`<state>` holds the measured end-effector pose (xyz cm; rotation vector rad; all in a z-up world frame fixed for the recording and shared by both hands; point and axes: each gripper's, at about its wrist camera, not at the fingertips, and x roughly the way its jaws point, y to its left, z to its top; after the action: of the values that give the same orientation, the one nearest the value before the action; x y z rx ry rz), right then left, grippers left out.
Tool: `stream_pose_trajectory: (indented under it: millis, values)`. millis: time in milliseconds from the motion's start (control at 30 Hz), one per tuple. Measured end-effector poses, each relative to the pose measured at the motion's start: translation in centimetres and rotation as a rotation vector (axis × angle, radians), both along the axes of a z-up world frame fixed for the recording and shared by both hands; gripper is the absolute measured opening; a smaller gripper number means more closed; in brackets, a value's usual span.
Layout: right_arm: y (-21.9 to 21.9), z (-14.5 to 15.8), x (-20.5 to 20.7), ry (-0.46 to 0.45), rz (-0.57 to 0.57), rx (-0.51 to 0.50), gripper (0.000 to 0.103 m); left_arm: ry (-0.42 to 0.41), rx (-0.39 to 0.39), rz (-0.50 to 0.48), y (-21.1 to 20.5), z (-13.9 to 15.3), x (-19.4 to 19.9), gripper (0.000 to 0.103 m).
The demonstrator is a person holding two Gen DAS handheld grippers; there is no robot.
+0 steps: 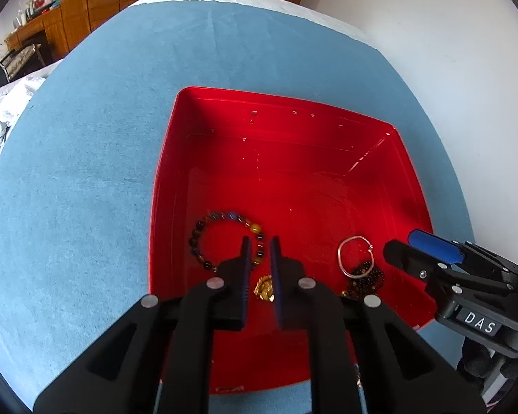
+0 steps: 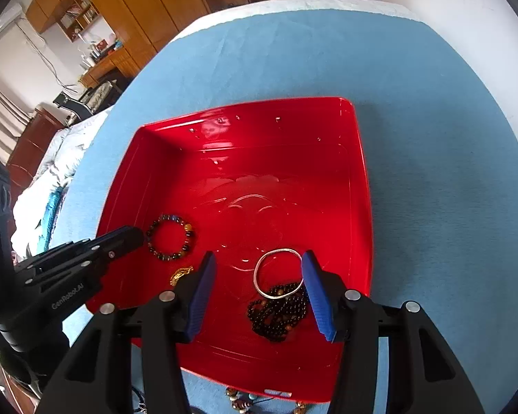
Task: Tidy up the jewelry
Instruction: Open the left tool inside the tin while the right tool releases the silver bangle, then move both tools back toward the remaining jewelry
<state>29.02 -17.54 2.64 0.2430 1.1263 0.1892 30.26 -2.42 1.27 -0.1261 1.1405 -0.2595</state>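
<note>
- The beaded bracelet [image 1: 226, 239] lies flat at the left of the red tray [image 1: 328, 131], its beads dark with a few amber and blue ones; it looks already put away.
- The left gripper [image 1: 260, 241] hangs over that bracelet's near side with its jaws nearly together and nothing between them, so I judge it has no load.
- Just below it, between the left gripper's fingers in the left wrist view, a small gold piece [image 1: 265, 288] rests on the tray floor.
- Further right, a silver bangle [image 2: 278, 272] lies partly across a heap of dark beads [image 2: 278, 312], touching it.
- The right gripper [image 2: 257, 258] stands about half open over the bangle and heap, its blue pads either side of them but pressing on neither.
- The tray sits on a blue cloth [image 2: 449, 207]; at its near edge, outside the tray, more beaded pieces [image 2: 240, 398] wait on the cloth.
- The step in hand seems to be between deposits; the next move likely calls for drawing back towards those loose pieces and pinching one cleanly.
</note>
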Motion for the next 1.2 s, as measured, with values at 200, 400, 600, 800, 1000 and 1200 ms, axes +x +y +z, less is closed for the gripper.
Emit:
stream_pose_trajectory:
  millis: [200, 400, 600, 800, 1000, 1200]
  values:
    - [-0.2, 2.0, -2.9, -0.051, 0.009, 0.012, 0.052, -0.065, -0.015, 0.002, 1.3, 2.7, -3.3, 0.029]
    - [-0.3, 3.0, -6.8, -0.076, 0.022, 0.005, 0.052, -0.122, -0.001, 0.024, 3.9, 4.7, -8.6, 0.034]
    - [-0.4, 2.5, -10.6, -0.067, 0.032, 0.012, 0.052, -0.125, 0.022, 0.043, 5.5, 4.7, -12.2, 0.034]
    - [0.1, 1.3, -12.7, -0.039, 0.044, 0.014, 0.052, -0.087, 0.014, 0.036, 6.0, 3.4, -14.5, 0.034]
    - [0.0, -0.6, -13.9, 0.009, 0.043, 0.015, 0.052, -0.033, 0.013, 0.043, 6.5, 1.4, -15.1, 0.034]
    - [0.3, -2.5, -15.0, 0.051, 0.056, 0.027, 0.052, 0.003, 0.011, 0.009, 5.6, -0.4, -16.4, 0.033]
